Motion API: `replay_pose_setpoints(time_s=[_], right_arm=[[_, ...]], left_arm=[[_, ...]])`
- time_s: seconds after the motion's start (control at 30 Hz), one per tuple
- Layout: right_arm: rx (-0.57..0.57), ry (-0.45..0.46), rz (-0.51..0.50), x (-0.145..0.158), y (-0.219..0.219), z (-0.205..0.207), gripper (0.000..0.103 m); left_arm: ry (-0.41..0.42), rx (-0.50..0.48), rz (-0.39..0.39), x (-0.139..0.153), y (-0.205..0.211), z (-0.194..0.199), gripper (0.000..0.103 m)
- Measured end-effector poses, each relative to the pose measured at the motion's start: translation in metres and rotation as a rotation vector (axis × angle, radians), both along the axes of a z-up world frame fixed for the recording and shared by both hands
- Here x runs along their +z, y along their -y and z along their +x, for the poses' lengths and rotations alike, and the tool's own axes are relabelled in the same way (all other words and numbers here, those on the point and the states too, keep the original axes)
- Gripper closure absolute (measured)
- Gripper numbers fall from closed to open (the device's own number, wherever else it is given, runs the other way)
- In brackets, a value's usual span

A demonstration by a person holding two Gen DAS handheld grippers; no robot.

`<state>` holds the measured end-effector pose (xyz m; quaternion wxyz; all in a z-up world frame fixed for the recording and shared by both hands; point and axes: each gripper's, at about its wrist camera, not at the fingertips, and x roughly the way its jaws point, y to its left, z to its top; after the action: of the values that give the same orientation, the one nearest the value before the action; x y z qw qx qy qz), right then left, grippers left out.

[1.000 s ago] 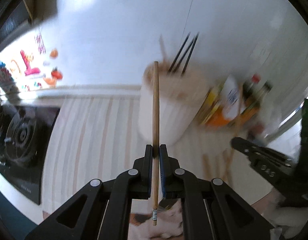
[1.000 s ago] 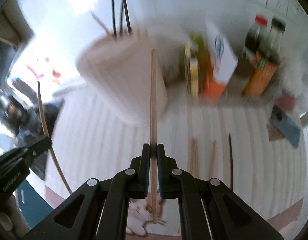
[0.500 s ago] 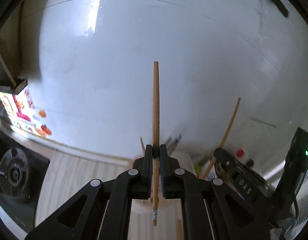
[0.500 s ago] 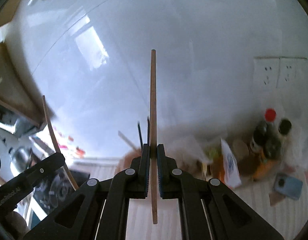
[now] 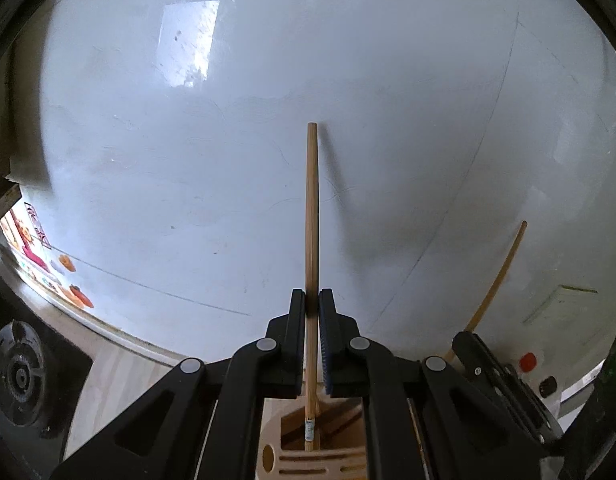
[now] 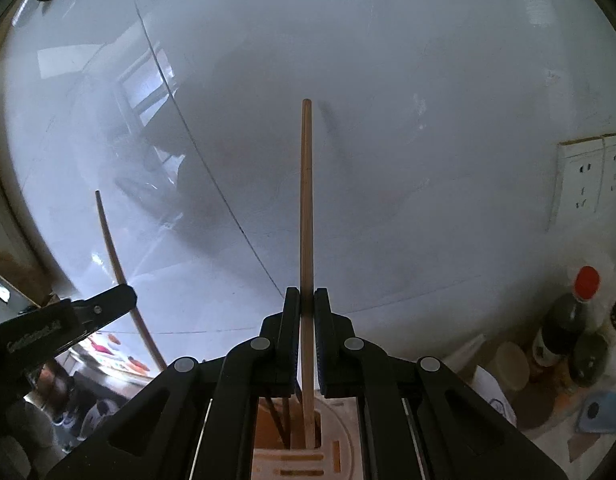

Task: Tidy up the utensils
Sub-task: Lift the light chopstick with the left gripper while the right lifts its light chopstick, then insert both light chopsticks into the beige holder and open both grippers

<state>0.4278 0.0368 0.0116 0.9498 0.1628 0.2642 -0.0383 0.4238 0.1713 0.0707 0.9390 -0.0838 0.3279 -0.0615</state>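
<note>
My left gripper [image 5: 312, 300] is shut on a light wooden chopstick [image 5: 312, 216] that stands upright against the white wall; its lower end hangs just over a compartment of the wooden-topped utensil holder [image 5: 308, 460]. My right gripper [image 6: 307, 300] is shut on a second wooden chopstick [image 6: 306, 208], also upright, whose lower tip dips into an opening of the same holder [image 6: 336, 460], beside dark chopsticks [image 6: 277, 420] standing in it. Each view shows the other gripper and its stick at the side: the right gripper [image 5: 464, 344] and the left gripper [image 6: 123, 296].
A gas burner [image 5: 15, 376] sits at the lower left on a striped wooden counter [image 5: 107, 376]. Sauce bottles [image 6: 568, 320], a round lid, a packet and a blue phone-like object [image 6: 600, 412] crowd the right. Wall sockets [image 6: 592, 180] are on the white wall.
Both grippers have risen and tilted up with their chopsticks; the holder, seen ahead before, now lies directly beneath the fingers, and the wall fills both views.
</note>
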Motion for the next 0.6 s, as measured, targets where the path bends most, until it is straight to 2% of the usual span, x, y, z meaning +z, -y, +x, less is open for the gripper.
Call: replay_pose_setpoints(time_s=[0.3,0.4,0.47,0.5,0.57,0.6], right_arm=[[0.026,0.014,-0.032,-0.020,-0.007,0.002,0.096],[0.072,-0.032,-0.040,-0.026,-0.009,0.006,0.096],[0.085,-0.065,-0.058,-0.027,-0.011,0.005,0.095],[0.094,-0.086,-0.059,-0.027,-0.011,0.005,0.094],[0.092,-0.109,-0.050,-0.027,-0.005,0.001,0.083],[0.092,-0.117,-0.041,-0.025,-0.003,-0.002,0.070]], left_arm=[[-0.044,-0.035,0.041,-0.023,0.006,0.008,0.099],[-0.093,-0.066,0.047,-0.020,0.004,0.004,0.096],[-0.085,-0.069,0.064,-0.013,0.002,-0.005,0.093],[-0.081,-0.063,0.075,-0.009,0.002,-0.011,0.088],[-0.077,-0.045,0.093,-0.003,-0.003,-0.025,0.066],[-0.080,-0.030,0.098,-0.003,-0.006,-0.031,0.043]])
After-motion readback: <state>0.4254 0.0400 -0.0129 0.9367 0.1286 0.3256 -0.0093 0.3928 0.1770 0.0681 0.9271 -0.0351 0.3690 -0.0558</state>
